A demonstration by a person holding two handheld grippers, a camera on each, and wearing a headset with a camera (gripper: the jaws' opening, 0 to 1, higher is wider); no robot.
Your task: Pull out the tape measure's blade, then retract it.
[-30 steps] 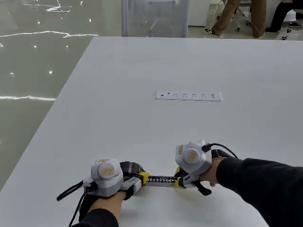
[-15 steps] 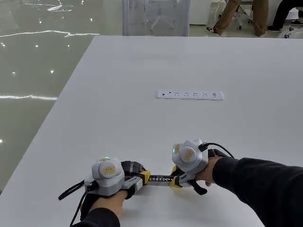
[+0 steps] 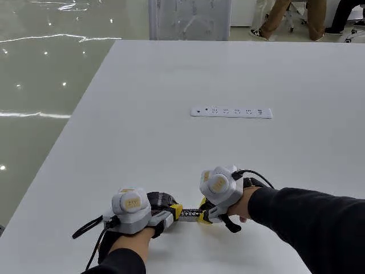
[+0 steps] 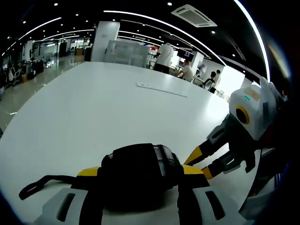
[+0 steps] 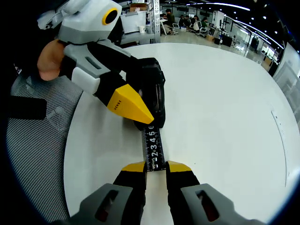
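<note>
A black and yellow tape measure (image 3: 161, 201) lies near the front edge of the white table (image 3: 171, 103). My left gripper (image 3: 168, 207) is shut on its case, which sits between the jaws in the left gripper view (image 4: 140, 164). A short stretch of blade (image 3: 190, 213) runs right from the case. My right gripper (image 3: 202, 216) is shut on the blade's end. In the right gripper view the numbered blade (image 5: 153, 143) leads from my right gripper (image 5: 156, 168) up to the case (image 5: 152, 93), with the left gripper's yellow fingertip (image 5: 129, 105) beside it.
A white power strip (image 3: 231, 112) lies flat mid-table, far from the grippers. The table's left edge (image 3: 74, 114) drops to a glossy floor. A grey mesh chair (image 5: 42, 140) stands below the near edge. People's legs (image 3: 285, 17) show beyond the far end.
My right gripper has moved left toward the case, and the exposed blade has grown shorter. The left gripper has kept hold of the case and barely moved.
</note>
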